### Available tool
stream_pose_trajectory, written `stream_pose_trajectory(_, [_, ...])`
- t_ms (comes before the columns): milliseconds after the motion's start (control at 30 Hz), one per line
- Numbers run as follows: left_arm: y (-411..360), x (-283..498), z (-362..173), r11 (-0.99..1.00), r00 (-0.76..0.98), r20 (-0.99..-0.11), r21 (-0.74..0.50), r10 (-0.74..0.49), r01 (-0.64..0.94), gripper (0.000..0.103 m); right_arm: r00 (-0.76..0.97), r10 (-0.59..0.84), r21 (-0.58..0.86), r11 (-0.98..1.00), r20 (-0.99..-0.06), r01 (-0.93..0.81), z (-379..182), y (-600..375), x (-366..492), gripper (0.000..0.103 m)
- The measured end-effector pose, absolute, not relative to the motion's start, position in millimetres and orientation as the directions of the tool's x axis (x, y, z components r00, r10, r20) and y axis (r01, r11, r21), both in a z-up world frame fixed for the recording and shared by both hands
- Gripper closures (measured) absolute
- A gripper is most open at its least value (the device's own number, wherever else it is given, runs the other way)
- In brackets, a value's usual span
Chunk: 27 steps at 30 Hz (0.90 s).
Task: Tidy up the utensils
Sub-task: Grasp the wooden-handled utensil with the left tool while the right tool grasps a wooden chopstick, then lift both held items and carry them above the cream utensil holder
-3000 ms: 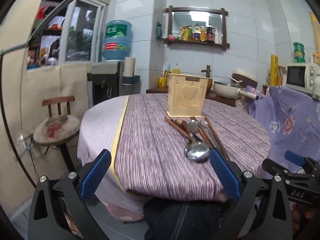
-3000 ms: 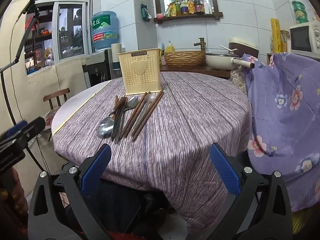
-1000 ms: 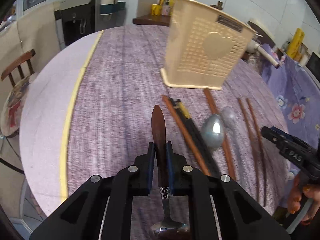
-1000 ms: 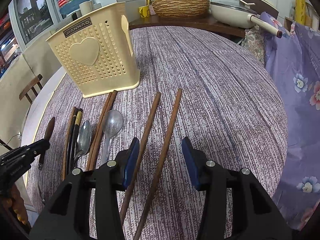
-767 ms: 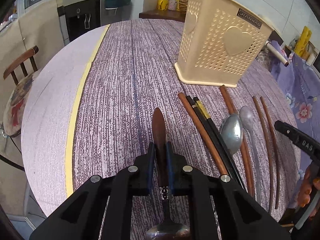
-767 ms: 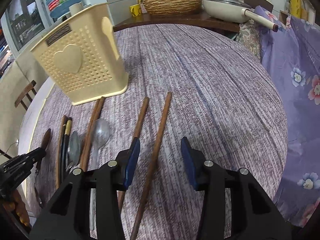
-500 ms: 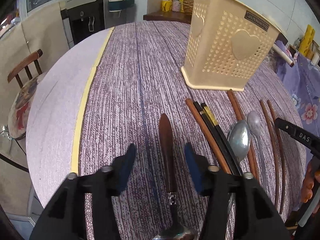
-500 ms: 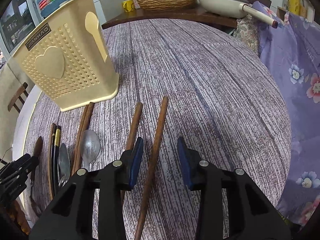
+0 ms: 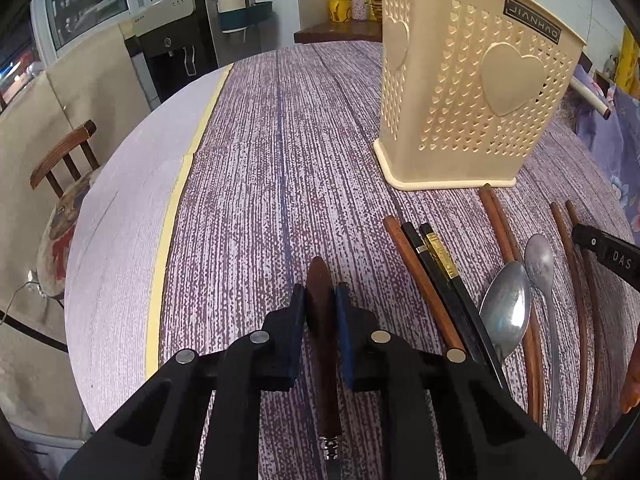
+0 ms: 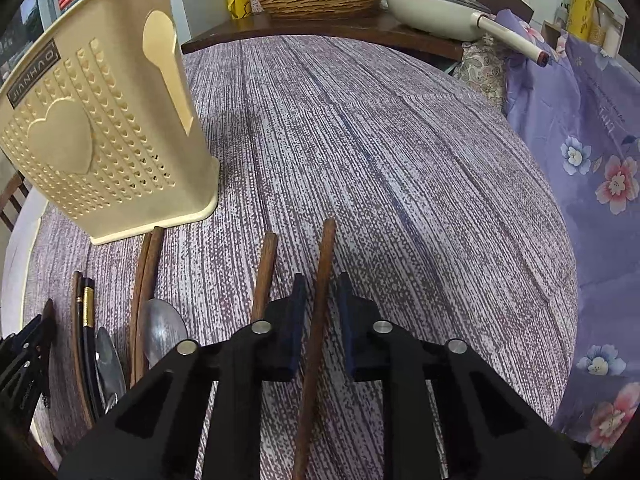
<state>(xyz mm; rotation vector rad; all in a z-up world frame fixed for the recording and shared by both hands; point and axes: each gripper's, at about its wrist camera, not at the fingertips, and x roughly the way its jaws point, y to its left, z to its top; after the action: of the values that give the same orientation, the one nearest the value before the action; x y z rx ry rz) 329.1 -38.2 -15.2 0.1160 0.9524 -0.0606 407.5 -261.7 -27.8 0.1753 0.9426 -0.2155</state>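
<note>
Left wrist view: the left gripper [image 9: 321,300] has just closed again on the wooden-handled spoon [image 9: 322,344] lying on the table [image 9: 248,184], near the cream utensil holder [image 9: 472,92]. Half a second ago its jaws stood open around the handle.

Right wrist view: the right gripper [image 10: 320,300] has just narrowed onto one brown chopstick [image 10: 320,304], flat on the cloth. Pick-up step; next, each piece likely needs lifting and tipping upright over the holder.

Round table [image 9: 280,128], purple streaked cloth; cream utensil holder [image 9: 472,92], chopsticks [image 9: 440,280], spoons [image 9: 506,308], apparently lying flat.
</note>
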Motion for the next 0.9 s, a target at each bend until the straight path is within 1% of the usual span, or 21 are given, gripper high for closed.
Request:
stream_pose_trajectory(33, [-38,330,-15,0.992,0.58,-0.815,0.071,-0.001,0.102,0.087,0.569,-0.109,0.053,0.964,-0.815,0.26,-28,-261,408,0.094])
stream_pose_trajectory(233, [-38,334,-13,0.995,0.583,-0.812,0.048,-0.012,0.088,0.087,0.575,-0.11,0.044,0.968,-0.81,0.246,-28,-258,409,0.095])
stream_pose_trajectory(333, [-38,333,-12,0.996,0.588,-0.808,0.033,-0.026,0.089,0.087,0.584,-0.07,0.086,0.968,-0.809,0.235,-27,-260,405,0.095])
stream_pose_trajectory(433, [-36,329,-1,0.996,0.617,-0.786,0.024,-0.035,0.086,0.087,0.612,-0.034,0.122,0.97,-0.79,0.211,-18,-261,400,0.096])
stream_pose_trajectory(600, [-30,322,32,0.995,0.673,-0.736,-0.018,-0.077,0.094,0.087,0.673,0.062,0.226,0.961,-0.737,0.159,9,-270,388,0.096])
stream_pose_trajectory(800, [-22,311,81,0.993,0.75,-0.651,-0.047,-0.113,0.109,0.087,0.762,0.113,0.272,0.959,-0.638,0.085,61,-274,367,0.096])
stream_pose_trajectory(900, [-20,308,95,0.991,0.767,-0.628,-0.055,-0.128,0.121,0.087,0.793,0.128,0.28,0.958,-0.595,0.055,85,-277,356,0.096])
